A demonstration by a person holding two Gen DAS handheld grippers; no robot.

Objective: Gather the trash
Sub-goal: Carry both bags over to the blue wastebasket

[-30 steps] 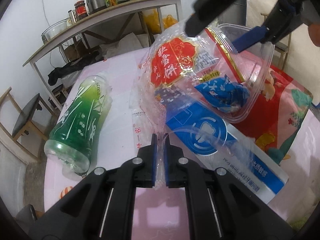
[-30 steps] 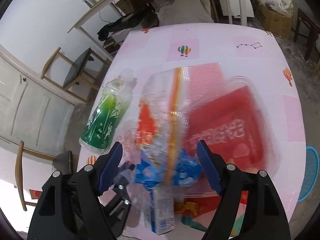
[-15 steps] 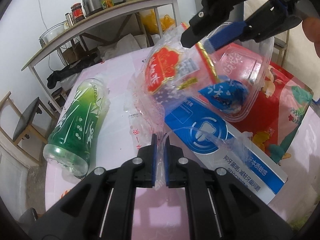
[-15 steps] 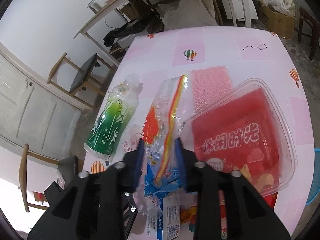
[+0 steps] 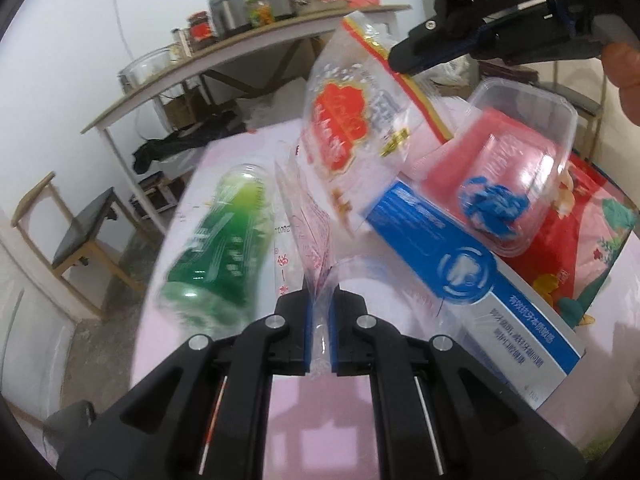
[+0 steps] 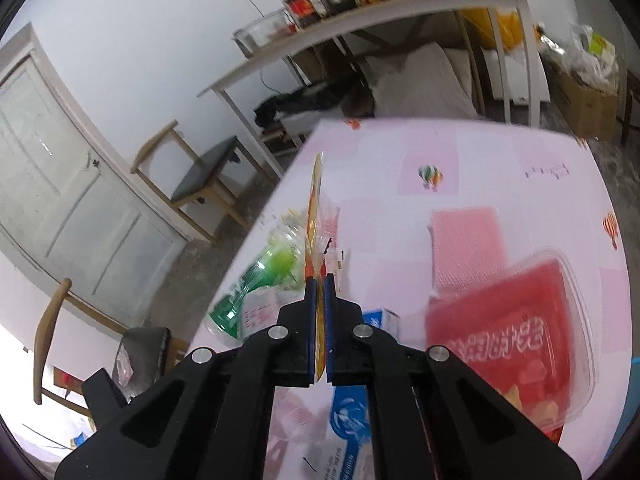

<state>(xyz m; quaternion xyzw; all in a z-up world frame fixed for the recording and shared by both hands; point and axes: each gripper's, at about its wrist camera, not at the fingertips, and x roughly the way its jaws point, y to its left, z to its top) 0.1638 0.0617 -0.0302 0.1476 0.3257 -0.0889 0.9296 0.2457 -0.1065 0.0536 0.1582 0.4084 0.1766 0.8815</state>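
Observation:
My left gripper (image 5: 320, 312) is shut on a clear wrapper with pink print (image 5: 308, 240), which stands up off the pink table (image 5: 224, 364). Up at the right of the left wrist view, my right gripper (image 5: 400, 60) is shut on the gold-striped edge of a clear snack bag with a red emblem (image 5: 352, 132), which hangs above the table. In the right wrist view this bag (image 6: 314, 208) shows edge-on between the pads of the right gripper (image 6: 319, 292). A green bottle (image 5: 224, 248) lies on its side at the left. A blue-and-white toothpaste box (image 5: 460, 276) lies at the right.
A clear clamshell container (image 5: 520, 152) holds a crumpled blue wrapper (image 5: 492, 204) and rests on a red printed bag (image 5: 592, 232). A pink pad (image 6: 468, 244) lies farther back. Beyond the table stand a cluttered shelf (image 5: 240, 56), a chair (image 5: 80, 236) and a door (image 6: 60, 184).
The right gripper has closed on the snack bag's striped edge and raised it off the pile. The left gripper has risen a little with the clear wrapper in it.

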